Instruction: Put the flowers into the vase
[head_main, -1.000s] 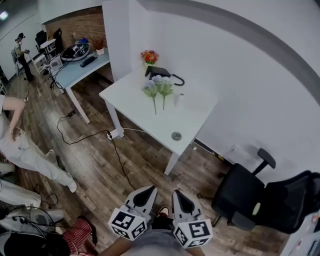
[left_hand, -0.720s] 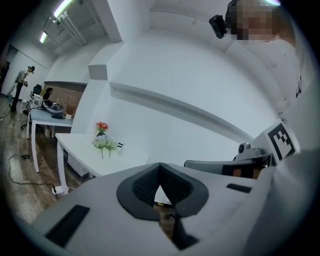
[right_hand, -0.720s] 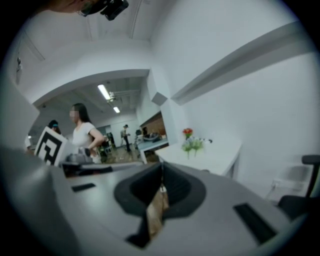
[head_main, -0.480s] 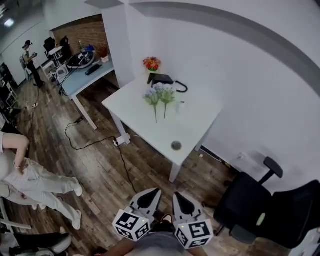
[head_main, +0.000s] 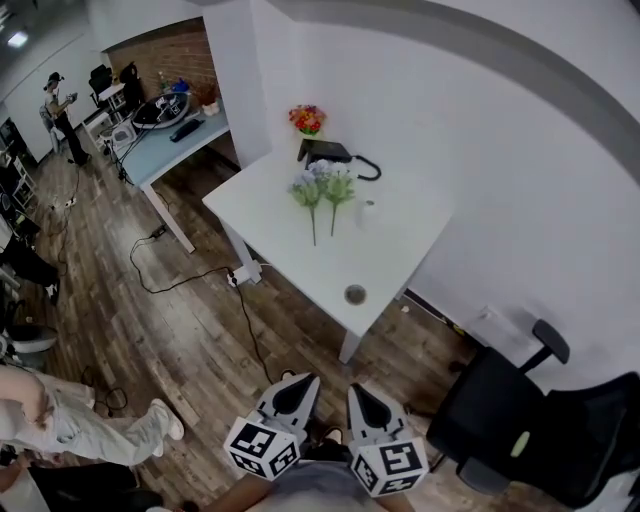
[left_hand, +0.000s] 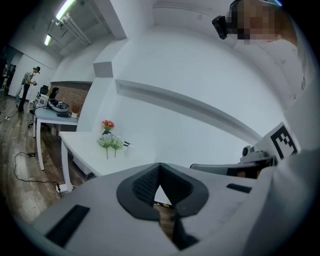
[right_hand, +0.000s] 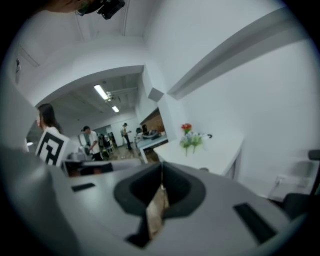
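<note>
A dark wood-plank floor (head_main: 200, 330) fills most of the head view, bounded on the right by a long white wall (head_main: 480, 130) that curves across the top. A brick-backed alcove (head_main: 170, 55) with a blue-grey table (head_main: 175, 140) opens at upper left. A white table (head_main: 390, 250) stands with its far sides near the wall and pillar, and its near corner points toward the person. Bare planks lie open between that corner and the two grippers at the bottom edge. A black office chair (head_main: 500, 410) sits on the right, near the wall and well apart from the table's near leg. A black cable (head_main: 190, 280) loops across the floor left of the table to a white power strip (head_main: 240, 275) by its leg. A floor gap separates the two tables. A person (head_main: 60, 110) stands far off at upper left, and another's legs (head_main: 80, 425) show at lower left. The flowers (head_main: 322, 195), two pale blue-white heads on green stems, are on the far half of the white table; I cannot tell whether they lie or stand. Just beside them on the right is a small pale object (head_main: 368, 210), too small to make out. Behind them are a black corded item (head_main: 335, 152) and red-orange blooms (head_main: 307, 120). A round grommet (head_main: 355, 294) sits near the front corner. The left gripper (head_main: 300, 380) has its fingers (left_hand: 142, 187) closed together on nothing. The right gripper (head_main: 357, 388) has its fingers (right_hand: 177, 187) likewise closed and empty.
</note>
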